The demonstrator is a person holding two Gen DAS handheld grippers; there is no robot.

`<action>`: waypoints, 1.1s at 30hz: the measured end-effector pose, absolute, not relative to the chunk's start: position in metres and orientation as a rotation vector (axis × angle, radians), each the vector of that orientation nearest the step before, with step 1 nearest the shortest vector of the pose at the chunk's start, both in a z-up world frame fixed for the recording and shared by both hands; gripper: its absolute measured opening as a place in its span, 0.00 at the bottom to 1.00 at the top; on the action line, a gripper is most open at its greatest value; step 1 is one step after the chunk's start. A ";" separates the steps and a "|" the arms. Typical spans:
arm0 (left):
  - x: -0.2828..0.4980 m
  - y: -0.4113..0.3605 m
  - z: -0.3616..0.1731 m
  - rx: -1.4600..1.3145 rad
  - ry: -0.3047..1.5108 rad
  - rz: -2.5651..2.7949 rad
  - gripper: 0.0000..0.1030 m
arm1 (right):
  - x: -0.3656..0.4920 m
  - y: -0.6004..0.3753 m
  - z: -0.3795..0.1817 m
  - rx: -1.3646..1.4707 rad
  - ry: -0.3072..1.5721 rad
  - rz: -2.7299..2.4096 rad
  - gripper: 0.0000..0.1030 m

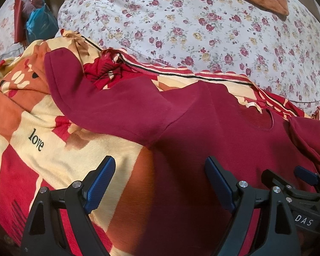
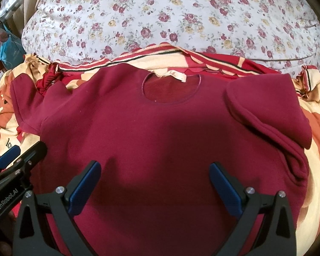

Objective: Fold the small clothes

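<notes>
Spread flat across the red, orange and cream checked fleece blanket: a small maroon short-sleeved knit top, front up, round neckline toward the far side with a pale label showing inside. Sleeve on the left side stretched outward over the blanket; sleeve on the right side doubled back onto the body in a thick fold. Beyond the blanket's striped edge, a white floral-print pillow.

Left gripper spread wide, blue pads apart, gripping nothing, poised over the top's left side edge, one finger over blanket, the other over maroon cloth. Right gripper likewise spread wide and empty-jawed, hovering above the lower middle of the garment. Contact with the fabric: cannot tell. Both tools close beside each other, each visible at the edge of the other's view.
</notes>
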State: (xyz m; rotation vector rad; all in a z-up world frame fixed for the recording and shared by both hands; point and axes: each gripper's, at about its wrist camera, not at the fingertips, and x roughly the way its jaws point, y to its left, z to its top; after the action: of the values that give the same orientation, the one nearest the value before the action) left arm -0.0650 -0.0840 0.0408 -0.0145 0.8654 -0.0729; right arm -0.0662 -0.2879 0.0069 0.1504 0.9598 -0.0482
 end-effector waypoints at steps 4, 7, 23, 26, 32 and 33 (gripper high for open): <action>-0.063 -0.083 0.041 -0.022 0.868 -0.067 0.67 | -0.064 -0.286 0.006 0.143 0.960 -0.047 1.00; -0.062 -0.082 0.041 -0.023 0.869 -0.066 0.67 | -0.062 -0.285 0.005 0.137 0.960 -0.046 1.00; -0.045 -0.029 0.053 -0.159 0.906 0.059 0.67 | -0.060 -0.281 0.004 0.107 0.969 -0.024 1.00; -0.041 -0.016 0.055 -0.179 0.916 0.081 0.66 | -0.060 -0.280 0.003 0.104 0.975 -0.019 1.00; -0.011 0.012 0.077 -0.092 0.886 0.166 0.62 | -0.063 -0.277 0.000 0.077 0.967 -0.016 1.00; -0.001 0.018 0.081 -0.063 0.880 0.202 0.62 | -0.063 -0.277 0.000 0.078 0.968 -0.016 1.00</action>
State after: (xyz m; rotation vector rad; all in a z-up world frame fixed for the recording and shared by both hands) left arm -0.0010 0.0182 0.0807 -0.0627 0.8801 0.2017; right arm -0.0626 -0.2773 0.0000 0.0782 0.9684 -0.0158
